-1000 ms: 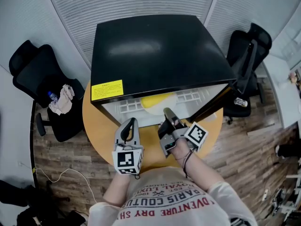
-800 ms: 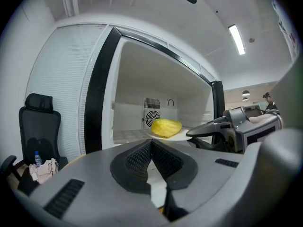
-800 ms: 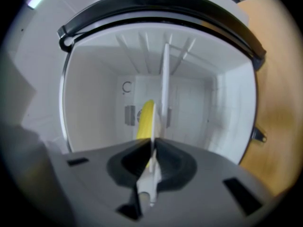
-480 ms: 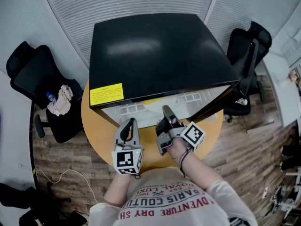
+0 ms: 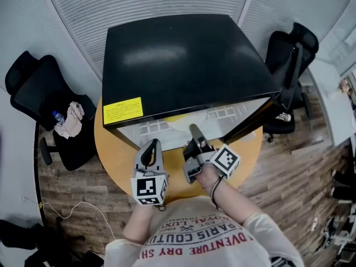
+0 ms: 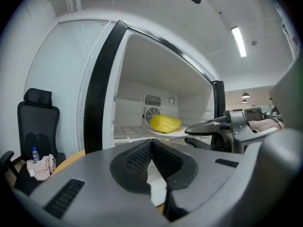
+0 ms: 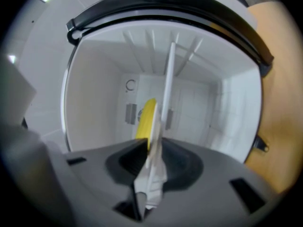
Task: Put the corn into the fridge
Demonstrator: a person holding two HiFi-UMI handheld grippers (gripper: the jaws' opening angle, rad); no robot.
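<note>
The yellow corn (image 6: pixel 165 123) lies on a white plate (image 6: pixel 176 132) inside the open black fridge (image 5: pixel 183 60), above its shelf. My right gripper (image 5: pixel 193 132) is shut on the plate's near rim and reaches into the fridge opening. In the right gripper view the plate (image 7: pixel 153 143) shows edge-on between the jaws of the right gripper (image 7: pixel 150 161), with the corn (image 7: pixel 146 119) beyond. My left gripper (image 5: pixel 150 149) hovers over the table in front of the fridge, jaws shut with nothing in them. The left gripper view shows the left gripper (image 6: pixel 151 148) aimed at the opening.
The fridge stands on a round wooden table (image 5: pixel 114 154), its door (image 5: pixel 253 121) swung open to the right. A white shelf (image 5: pixel 156 128) runs inside. A black chair (image 5: pixel 39 90) with a cloth and a bottle stands left, another chair (image 5: pixel 295 54) right.
The plate with the corn has gone deeper into the fridge; much less yellow shows under the fridge top. My right gripper moved slightly forward. The left gripper stayed put.
</note>
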